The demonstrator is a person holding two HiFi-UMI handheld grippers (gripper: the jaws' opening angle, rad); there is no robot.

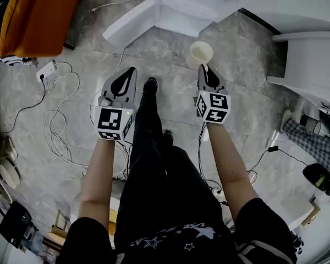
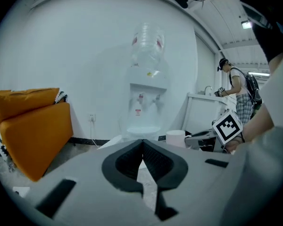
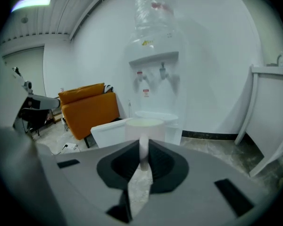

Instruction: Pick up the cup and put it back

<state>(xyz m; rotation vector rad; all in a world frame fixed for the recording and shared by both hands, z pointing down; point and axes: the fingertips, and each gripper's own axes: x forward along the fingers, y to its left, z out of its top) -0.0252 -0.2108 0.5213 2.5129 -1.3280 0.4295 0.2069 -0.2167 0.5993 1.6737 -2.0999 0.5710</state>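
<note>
One cup (image 1: 201, 53), pale and upright with its mouth open upward, is at the tip of the right gripper (image 1: 205, 68). Its near wall is pinched between that gripper's two jaws, which are closed on it. The cup sits just in front of the base of one water dispenser (image 3: 153, 79). Left gripper (image 1: 131, 71): jaws closed together, nothing between them, well apart from the cup. One orange seat (image 1: 38, 15) stands at far left. White cables (image 1: 55, 131) lie on the floor (image 1: 253, 120).
</note>
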